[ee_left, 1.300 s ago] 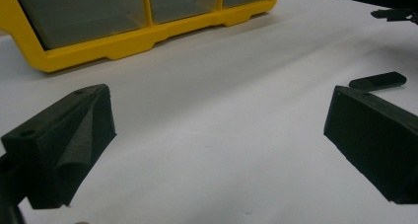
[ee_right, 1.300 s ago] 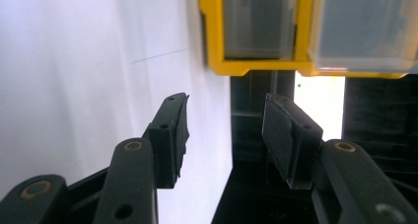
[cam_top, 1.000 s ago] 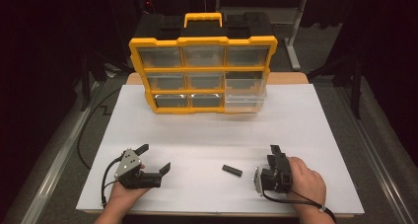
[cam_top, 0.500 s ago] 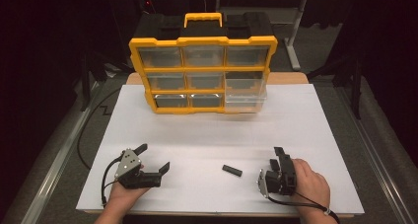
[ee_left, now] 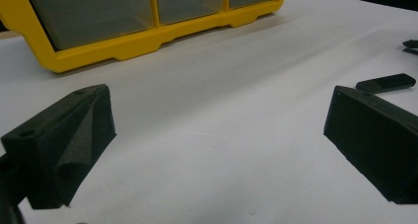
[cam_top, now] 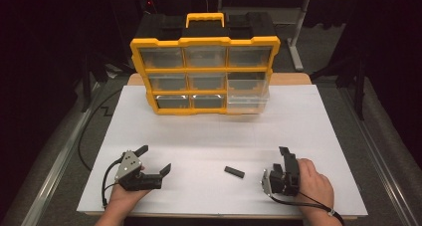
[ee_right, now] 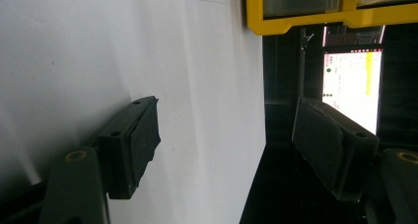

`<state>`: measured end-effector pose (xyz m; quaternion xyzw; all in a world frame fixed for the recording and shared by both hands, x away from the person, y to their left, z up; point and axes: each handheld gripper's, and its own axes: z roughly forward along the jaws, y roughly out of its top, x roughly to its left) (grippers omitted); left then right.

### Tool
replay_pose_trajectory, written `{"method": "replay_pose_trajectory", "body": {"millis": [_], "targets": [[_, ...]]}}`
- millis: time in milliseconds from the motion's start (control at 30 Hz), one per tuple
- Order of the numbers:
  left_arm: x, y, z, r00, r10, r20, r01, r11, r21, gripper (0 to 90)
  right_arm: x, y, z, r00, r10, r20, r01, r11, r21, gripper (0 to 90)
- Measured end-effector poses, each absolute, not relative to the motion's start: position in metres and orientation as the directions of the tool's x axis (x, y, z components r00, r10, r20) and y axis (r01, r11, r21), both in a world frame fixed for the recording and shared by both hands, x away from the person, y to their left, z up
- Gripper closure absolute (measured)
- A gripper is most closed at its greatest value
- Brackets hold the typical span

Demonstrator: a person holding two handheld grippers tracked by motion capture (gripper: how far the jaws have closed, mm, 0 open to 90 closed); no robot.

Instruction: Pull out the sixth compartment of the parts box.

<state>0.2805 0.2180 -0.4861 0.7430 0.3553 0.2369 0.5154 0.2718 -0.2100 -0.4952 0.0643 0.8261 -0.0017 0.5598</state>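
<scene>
White sheet (cam_top: pixel 219 136) covered the worktop in a dark room; a yellow-framed organiser of clear plastic drawers (cam_top: pixel 205 76) stood at twelve o'clock. A small flat black bar (cam_top: pixel 234 172) lay at six o'clock, between both grippers, touching neither. The left gripper (cam_top: pixel 154 160) rested with fingers spread wide, empty. The right gripper (cam_top: pixel 287 159) had just been opening its fingers, nothing between them.

Matt white sheet (cam_top: pixel 308 121); glossy plastic organiser (cam_top: pixel 205 71).
</scene>
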Motion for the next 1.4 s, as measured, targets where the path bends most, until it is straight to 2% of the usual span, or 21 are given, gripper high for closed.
{"method": "replay_pose_trajectory", "body": {"millis": [333, 433, 467, 600, 800, 1067, 1400], "targets": [[0.281, 0.219, -0.486, 0.634, 0.773, -0.016, 0.284, -0.214, 0.935, 0.3, 0.270, -0.213, -0.488, -0.332, 0.100, -0.938, 0.100, 0.993, 0.070, 14.3], [0.281, 0.219, -0.486, 0.635, 0.772, -0.016, 0.284, -0.215, 0.934, 0.3, 0.268, -0.213, -0.486, -0.308, 0.099, -0.946, 0.090, 0.993, 0.074, 6.2], [0.281, 0.219, -0.486, 0.635, 0.772, -0.015, 0.284, -0.215, 0.934, 0.3, 0.268, -0.213, -0.487, -0.294, 0.093, -0.951, 0.081, 0.994, 0.072, 0.0], [0.281, 0.219, -0.486, 0.635, 0.772, -0.017, 0.284, -0.213, 0.935, 0.3, 0.268, -0.212, -0.489, -0.283, 0.070, -0.956, 0.066, 0.996, 0.054, 0.0], [0.281, 0.220, -0.486, 0.629, 0.777, -0.021, 0.287, -0.207, 0.935, 0.3, 0.269, -0.212, -0.488, -0.301, 0.100, -0.948, 0.073, 0.994, 0.082, 0.0], [0.281, 0.222, -0.485, 0.626, 0.780, -0.023, 0.285, -0.201, 0.937, 0.3, 0.272, -0.216, -0.485, -0.321, 0.207, -0.924, 0.116, 0.977, 0.179, 0.1], [0.282, 0.223, -0.485, 0.621, 0.783, -0.029, 0.289, -0.194, 0.938, 0.3, 0.279, -0.230, -0.483, -0.376, 0.477, -0.794, 0.229, 0.879, 0.419, 0.1]]}}
